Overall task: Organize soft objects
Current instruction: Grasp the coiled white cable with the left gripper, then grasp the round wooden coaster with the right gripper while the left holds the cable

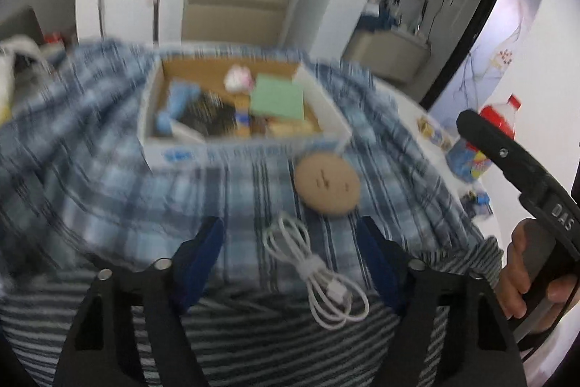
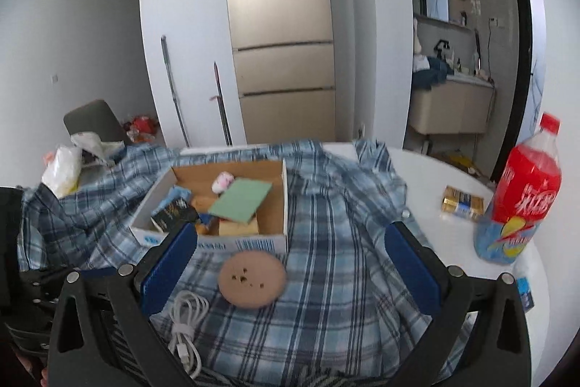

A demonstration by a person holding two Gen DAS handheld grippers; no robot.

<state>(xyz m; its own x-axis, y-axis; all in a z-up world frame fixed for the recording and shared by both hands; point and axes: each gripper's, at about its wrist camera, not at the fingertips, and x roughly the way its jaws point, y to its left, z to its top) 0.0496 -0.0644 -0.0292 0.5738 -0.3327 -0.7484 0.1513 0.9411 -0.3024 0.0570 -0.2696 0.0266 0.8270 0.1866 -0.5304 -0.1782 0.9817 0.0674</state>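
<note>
Plaid shirt (image 2: 326, 242) lies rumpled across the counter (image 2: 435, 169), filling the frame's middle, under a cardboard box (image 2: 253, 242), a tan disc (image 2: 252, 279) and a white cable (image 2: 186, 325). Nothing looks organized yet. Its stripes run from lower frame toward the top. Left tongs (image 1: 290, 263) and right tongs (image 2: 290, 271) both stand spread, gripping nothing.

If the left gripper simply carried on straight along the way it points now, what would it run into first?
Most likely the coiled white cable lying on the plaid shirt, which sits between the open left gripper fingers. The tan round disc lies just beyond; depth is uncertain in this blurred view.
</note>
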